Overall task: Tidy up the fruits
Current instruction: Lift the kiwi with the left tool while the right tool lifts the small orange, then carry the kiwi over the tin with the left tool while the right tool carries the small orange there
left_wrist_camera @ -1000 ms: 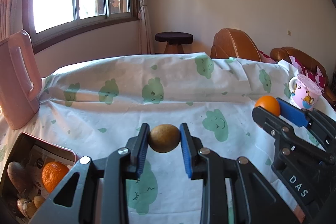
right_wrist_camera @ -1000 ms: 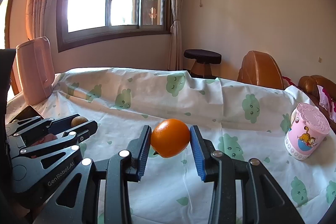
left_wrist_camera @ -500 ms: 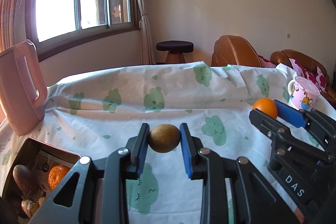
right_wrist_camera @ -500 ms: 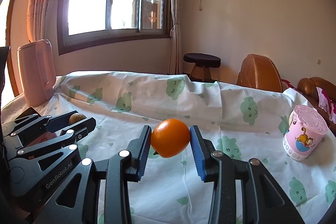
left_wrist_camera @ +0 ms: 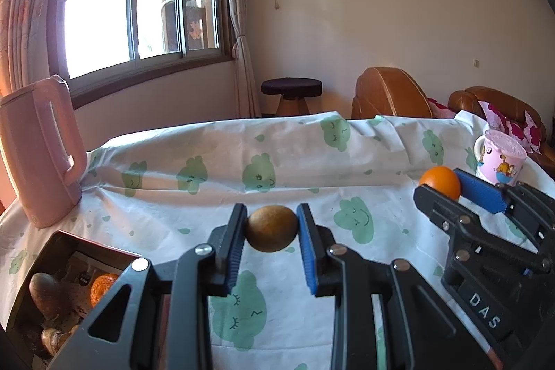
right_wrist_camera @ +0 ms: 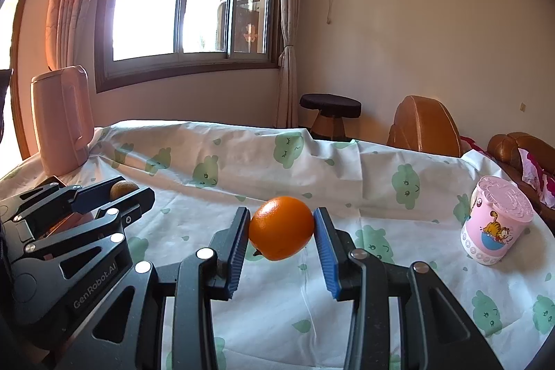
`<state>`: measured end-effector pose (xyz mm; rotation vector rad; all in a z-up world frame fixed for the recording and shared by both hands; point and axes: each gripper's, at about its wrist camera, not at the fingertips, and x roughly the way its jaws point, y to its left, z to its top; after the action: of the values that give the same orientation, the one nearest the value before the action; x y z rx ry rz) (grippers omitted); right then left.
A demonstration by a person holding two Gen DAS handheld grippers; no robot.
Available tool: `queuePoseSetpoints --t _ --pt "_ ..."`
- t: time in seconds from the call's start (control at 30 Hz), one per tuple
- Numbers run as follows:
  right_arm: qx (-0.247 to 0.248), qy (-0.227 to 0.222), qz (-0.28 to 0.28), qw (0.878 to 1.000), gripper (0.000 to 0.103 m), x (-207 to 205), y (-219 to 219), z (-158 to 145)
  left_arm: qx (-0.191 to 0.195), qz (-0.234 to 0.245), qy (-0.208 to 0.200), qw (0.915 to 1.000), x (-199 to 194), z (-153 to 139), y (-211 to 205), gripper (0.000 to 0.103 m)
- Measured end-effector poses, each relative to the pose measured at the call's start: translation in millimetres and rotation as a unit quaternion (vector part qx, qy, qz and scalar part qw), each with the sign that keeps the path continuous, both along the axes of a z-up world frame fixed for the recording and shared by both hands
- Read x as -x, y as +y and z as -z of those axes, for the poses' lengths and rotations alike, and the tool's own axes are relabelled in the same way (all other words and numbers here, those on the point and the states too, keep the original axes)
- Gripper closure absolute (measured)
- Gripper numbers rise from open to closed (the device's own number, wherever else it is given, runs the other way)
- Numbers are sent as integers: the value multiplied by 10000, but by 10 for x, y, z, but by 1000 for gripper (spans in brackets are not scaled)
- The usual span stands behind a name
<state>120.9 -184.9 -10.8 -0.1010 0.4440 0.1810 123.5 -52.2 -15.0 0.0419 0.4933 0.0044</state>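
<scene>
My left gripper [left_wrist_camera: 271,227] is shut on a brown kiwi [left_wrist_camera: 272,227] and holds it above the tablecloth. My right gripper [right_wrist_camera: 281,233] is shut on an orange [right_wrist_camera: 281,233], also held above the cloth. In the left wrist view the right gripper [left_wrist_camera: 447,188] and its orange [left_wrist_camera: 440,181] show at the right. In the right wrist view the left gripper [right_wrist_camera: 119,193] with the kiwi [right_wrist_camera: 123,188] shows at the left. A dark box [left_wrist_camera: 59,243] at the lower left holds an orange [left_wrist_camera: 102,284] and brownish fruits [left_wrist_camera: 45,292].
A pink jug [left_wrist_camera: 40,151] stands at the left on the cloud-print tablecloth [left_wrist_camera: 277,169]. A pink cartoon cup [right_wrist_camera: 494,226] stands at the right. Brown leather chairs [left_wrist_camera: 392,97] and a dark stool [left_wrist_camera: 291,87] are behind the table.
Both grippers have risen and tilted upward with their fruits still held; the table, box and jug sit lower in view and more wall shows.
</scene>
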Motion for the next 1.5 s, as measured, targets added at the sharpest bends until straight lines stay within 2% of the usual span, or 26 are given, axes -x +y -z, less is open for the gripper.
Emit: queuePoseSetpoints --t 0.43,0.7,0.8,1.03,1.5 --pt "-66 -271 140 9995 63 196 -18 -51 -120 -55 -52 9999 162 -19 22 73" --pt "-302 170 -15 9994 63 224 65 -12 137 -36 -114 9998 515 -237 299 73" --pt "-449 256 -183 9985 63 257 167 -61 83 -117 -217 9997 648 -360 452 72" --pt "-583 245 -674 9957 63 381 551 -244 56 -457 -178 9988 837 -514 874 73" --pt "-395 285 -1556 9866 63 535 1351 -360 71 -966 46 9953 1043 -432 1485 73"
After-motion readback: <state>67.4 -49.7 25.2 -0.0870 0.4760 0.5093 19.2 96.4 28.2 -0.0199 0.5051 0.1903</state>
